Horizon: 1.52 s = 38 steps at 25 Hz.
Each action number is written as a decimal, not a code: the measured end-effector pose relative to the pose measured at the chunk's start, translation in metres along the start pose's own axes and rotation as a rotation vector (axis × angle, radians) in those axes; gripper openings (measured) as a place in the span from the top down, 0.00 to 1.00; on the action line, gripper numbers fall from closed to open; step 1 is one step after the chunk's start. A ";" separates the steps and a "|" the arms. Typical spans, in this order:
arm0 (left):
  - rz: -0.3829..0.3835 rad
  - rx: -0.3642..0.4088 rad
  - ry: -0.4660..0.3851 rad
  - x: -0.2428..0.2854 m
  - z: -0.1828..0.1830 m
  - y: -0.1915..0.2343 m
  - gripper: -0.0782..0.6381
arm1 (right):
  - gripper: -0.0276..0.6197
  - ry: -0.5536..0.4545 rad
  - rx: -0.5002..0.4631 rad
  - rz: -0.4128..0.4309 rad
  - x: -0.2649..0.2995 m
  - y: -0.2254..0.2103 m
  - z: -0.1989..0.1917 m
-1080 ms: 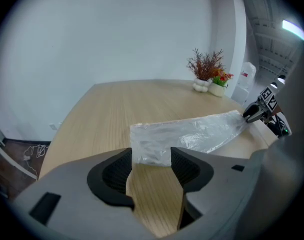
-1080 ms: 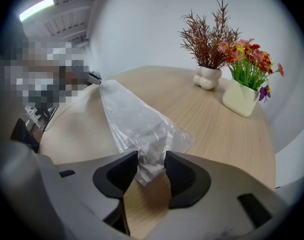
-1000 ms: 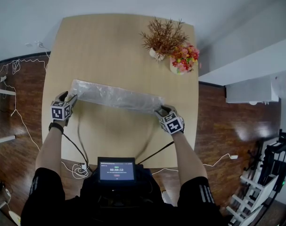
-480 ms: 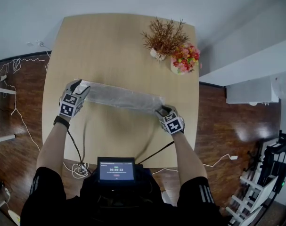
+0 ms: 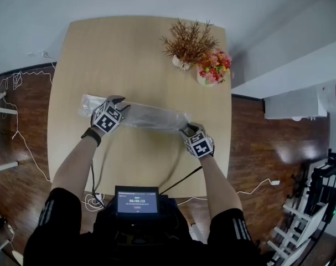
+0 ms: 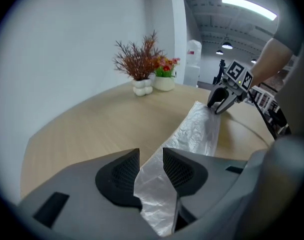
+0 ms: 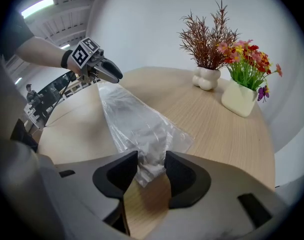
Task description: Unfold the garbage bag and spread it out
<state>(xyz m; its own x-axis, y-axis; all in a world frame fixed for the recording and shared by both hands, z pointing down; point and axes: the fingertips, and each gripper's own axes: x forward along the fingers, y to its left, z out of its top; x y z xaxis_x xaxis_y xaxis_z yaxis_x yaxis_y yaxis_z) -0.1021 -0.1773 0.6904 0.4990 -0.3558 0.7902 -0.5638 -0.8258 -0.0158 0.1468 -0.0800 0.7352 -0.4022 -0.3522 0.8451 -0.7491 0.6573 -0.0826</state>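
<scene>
Clamps the right end of the translucent, crinkly plastic garbage bag (image 5: 154, 117) in the right gripper (image 5: 185, 129). Has just been closing the left gripper (image 5: 120, 101) onto the folded strip, inboard of its left end. Lies mid-way across the pale wooden table (image 5: 134, 54), long axis parallel to the near edge, running gripper to gripper.

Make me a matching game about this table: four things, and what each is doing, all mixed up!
1 garbage bag
2 right gripper
3 cream vase
4 white pot

A holds reddish-brown twigs
B lies as a long strip on the table
C holds red and yellow flowers
D pinches one end of the bag

Pairs: 1-B, 2-D, 3-C, 4-A
</scene>
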 end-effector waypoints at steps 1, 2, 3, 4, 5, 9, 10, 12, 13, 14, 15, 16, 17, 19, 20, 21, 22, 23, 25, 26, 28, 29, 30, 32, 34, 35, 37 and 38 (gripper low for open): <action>-0.017 0.000 0.024 0.007 -0.004 -0.005 0.68 | 0.64 -0.001 0.000 0.001 0.000 0.000 0.000; -0.031 0.002 0.047 0.014 -0.008 -0.010 0.68 | 0.64 -0.002 0.000 0.002 0.000 0.000 0.000; -0.042 0.004 0.067 0.020 -0.012 -0.014 0.68 | 0.64 -0.003 -0.001 0.003 0.000 0.001 0.000; -0.048 0.007 0.083 0.026 -0.014 -0.017 0.68 | 0.64 -0.005 -0.001 0.003 0.001 0.001 0.001; -0.051 0.009 0.096 0.030 -0.016 -0.019 0.68 | 0.64 -0.006 -0.003 0.003 0.001 0.001 0.001; -0.054 0.008 0.135 0.041 -0.021 -0.023 0.71 | 0.64 -0.012 -0.008 0.006 0.001 0.002 0.003; -0.057 0.004 0.136 0.043 -0.020 -0.023 0.72 | 0.64 -0.013 -0.009 0.007 0.002 0.002 0.004; -0.063 -0.006 0.134 0.045 -0.019 -0.024 0.76 | 0.64 -0.014 -0.011 0.010 0.002 0.002 0.004; -0.067 -0.010 0.132 0.046 -0.019 -0.025 0.77 | 0.64 -0.015 -0.012 0.011 0.002 0.002 0.003; -0.072 -0.012 0.133 0.046 -0.019 -0.026 0.79 | 0.64 -0.016 -0.012 0.012 0.003 0.003 0.003; -0.078 -0.014 0.134 0.046 -0.018 -0.027 0.82 | 0.64 -0.016 -0.012 0.014 0.003 0.003 0.003; -0.083 -0.014 0.136 0.046 -0.018 -0.029 0.83 | 0.64 -0.016 -0.012 0.015 0.003 0.003 0.003; -0.088 -0.014 0.138 0.046 -0.017 -0.030 0.85 | 0.64 -0.016 -0.012 0.016 0.003 0.002 0.003; -0.096 -0.016 0.138 0.047 -0.017 -0.033 0.89 | 0.64 -0.015 -0.012 0.017 0.003 0.002 0.004; -0.095 -0.016 0.135 0.047 -0.017 -0.034 0.89 | 0.64 -0.014 -0.012 0.018 0.003 0.002 0.004; -0.093 -0.012 0.132 0.047 -0.017 -0.034 0.89 | 0.64 -0.013 -0.013 0.019 0.003 0.002 0.004; -0.089 -0.006 0.130 0.046 -0.017 -0.035 0.89 | 0.64 -0.011 -0.015 0.021 0.003 0.002 0.004; -0.084 0.003 0.126 0.046 -0.017 -0.035 0.89 | 0.64 -0.011 -0.019 0.021 0.002 0.003 0.004; -0.071 0.017 0.109 0.043 -0.016 -0.036 0.89 | 0.64 -0.017 -0.027 0.018 0.001 0.003 0.005; -0.062 0.022 0.095 0.041 -0.014 -0.036 0.89 | 0.64 -0.027 -0.027 0.015 -0.001 0.002 0.007; -0.046 0.035 0.061 0.036 -0.008 -0.036 0.89 | 0.64 -0.054 -0.027 0.008 -0.005 0.001 0.014; -0.039 0.043 0.044 0.033 -0.005 -0.037 0.89 | 0.64 -0.068 -0.031 0.003 -0.008 0.001 0.019; -0.032 0.052 0.028 0.030 -0.002 -0.037 0.89 | 0.64 -0.084 -0.038 -0.001 -0.011 0.001 0.025; -0.016 0.076 -0.002 0.023 0.003 -0.040 0.89 | 0.64 -0.120 -0.055 -0.012 -0.018 0.002 0.039; -0.002 0.101 -0.031 0.016 0.006 -0.043 0.89 | 0.64 -0.163 -0.074 -0.019 -0.025 0.004 0.059; 0.002 0.110 -0.046 0.013 0.008 -0.045 0.89 | 0.64 -0.184 -0.085 -0.018 -0.027 0.006 0.069; 0.008 0.122 -0.074 0.005 0.011 -0.050 0.89 | 0.64 -0.214 -0.115 -0.006 -0.031 0.014 0.089; 0.012 0.128 -0.086 0.001 0.012 -0.053 0.89 | 0.64 -0.221 -0.135 0.002 -0.031 0.019 0.098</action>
<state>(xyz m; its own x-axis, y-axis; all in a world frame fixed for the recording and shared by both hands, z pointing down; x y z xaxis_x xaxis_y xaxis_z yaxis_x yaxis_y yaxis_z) -0.0641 -0.1395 0.6844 0.5503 -0.3980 0.7340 -0.4848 -0.8680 -0.1073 0.0941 -0.1218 0.6557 -0.5198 -0.4786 0.7076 -0.6774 0.7356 -0.0002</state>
